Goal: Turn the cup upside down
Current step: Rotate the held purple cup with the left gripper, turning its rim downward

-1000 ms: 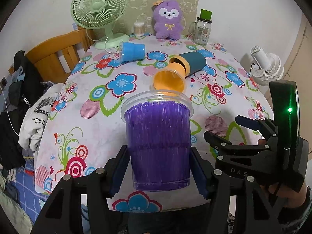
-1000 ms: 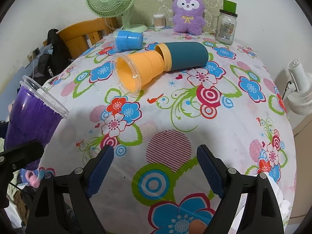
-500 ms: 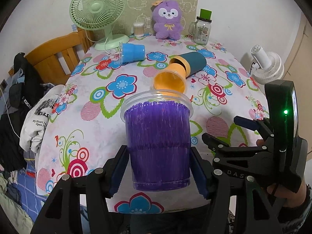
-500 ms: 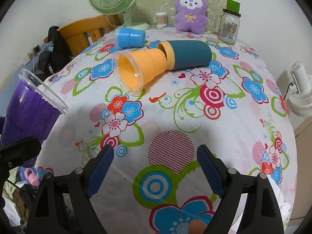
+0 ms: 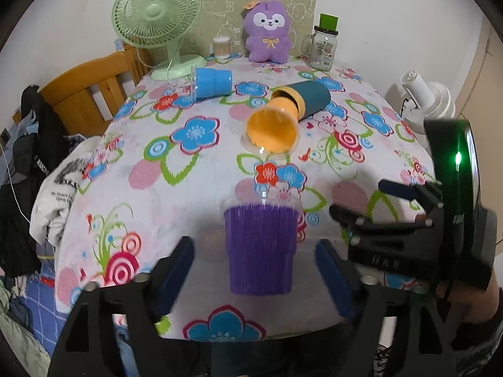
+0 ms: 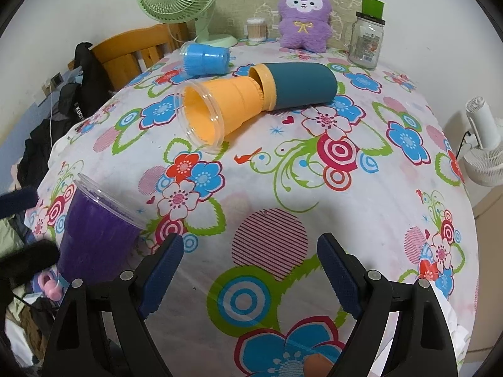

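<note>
A purple ribbed cup (image 5: 260,249) with a clear rim stands mouth up on the near edge of the floral table; it also shows in the right wrist view (image 6: 94,238). My left gripper (image 5: 254,270) is open, its jaws apart on either side of the cup and not touching it. My right gripper (image 6: 250,268) is open and empty above the table's near edge, to the right of the cup; its body shows in the left wrist view (image 5: 408,235).
An orange cup (image 6: 220,110) lies on its side against a teal cup (image 6: 301,86); a blue cup (image 6: 206,58) lies behind. At the back stand a green fan (image 5: 158,19), a purple plush (image 5: 267,34) and a glass jar (image 5: 323,47). A wooden chair (image 5: 91,94) is left.
My left gripper has opened and let go of the purple cup, which now stands on the table's near edge. The right gripper has barely moved.
</note>
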The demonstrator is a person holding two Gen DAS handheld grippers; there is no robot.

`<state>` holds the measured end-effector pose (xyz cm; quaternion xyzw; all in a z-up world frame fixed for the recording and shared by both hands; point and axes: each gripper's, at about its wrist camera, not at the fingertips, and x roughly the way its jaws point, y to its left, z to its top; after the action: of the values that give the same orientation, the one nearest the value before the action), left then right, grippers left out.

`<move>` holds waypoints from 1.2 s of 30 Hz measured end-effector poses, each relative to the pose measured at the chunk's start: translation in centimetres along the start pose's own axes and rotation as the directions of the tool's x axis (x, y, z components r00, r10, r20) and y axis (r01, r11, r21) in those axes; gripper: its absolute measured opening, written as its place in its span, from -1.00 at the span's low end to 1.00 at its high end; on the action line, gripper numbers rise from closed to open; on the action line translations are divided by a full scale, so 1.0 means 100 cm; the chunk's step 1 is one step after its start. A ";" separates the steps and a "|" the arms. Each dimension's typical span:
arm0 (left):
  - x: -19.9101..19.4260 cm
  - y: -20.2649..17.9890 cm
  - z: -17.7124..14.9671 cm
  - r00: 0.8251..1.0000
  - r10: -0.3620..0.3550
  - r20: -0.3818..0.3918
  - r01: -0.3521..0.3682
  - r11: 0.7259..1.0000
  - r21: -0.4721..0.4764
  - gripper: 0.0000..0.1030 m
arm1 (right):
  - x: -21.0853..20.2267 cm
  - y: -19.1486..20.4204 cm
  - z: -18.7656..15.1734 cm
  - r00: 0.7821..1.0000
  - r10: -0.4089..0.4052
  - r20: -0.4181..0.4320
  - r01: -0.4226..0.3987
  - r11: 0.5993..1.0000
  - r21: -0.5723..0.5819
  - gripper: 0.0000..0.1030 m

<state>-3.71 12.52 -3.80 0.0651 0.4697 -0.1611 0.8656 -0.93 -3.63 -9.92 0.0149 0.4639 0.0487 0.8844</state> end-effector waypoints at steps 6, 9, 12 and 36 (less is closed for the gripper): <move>0.026 0.002 -0.018 0.998 -0.038 -0.049 0.037 0.999 -0.030 0.65 | 0.004 -0.005 -0.003 1.000 -0.018 -0.017 0.019 1.000 0.009 0.72; 0.035 0.002 -0.022 0.997 -0.040 -0.073 0.037 0.999 -0.037 0.33 | 0.004 -0.005 -0.005 0.999 -0.026 -0.024 0.026 1.000 0.010 0.72; 0.036 0.007 -0.023 0.995 -0.052 -0.080 0.047 0.997 -0.059 0.09 | 0.004 -0.006 -0.005 0.999 -0.029 -0.024 0.029 0.999 0.017 0.72; 0.000 0.018 0.002 1.000 -0.021 0.015 0.021 0.999 -0.050 0.10 | 0.001 0.000 -0.005 1.000 -0.025 -0.017 0.025 1.000 -0.001 0.72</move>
<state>-2.95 14.14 -3.78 0.0372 0.4679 -0.1588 0.8686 -1.31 -3.66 -10.33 0.0084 0.4713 0.0380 0.8811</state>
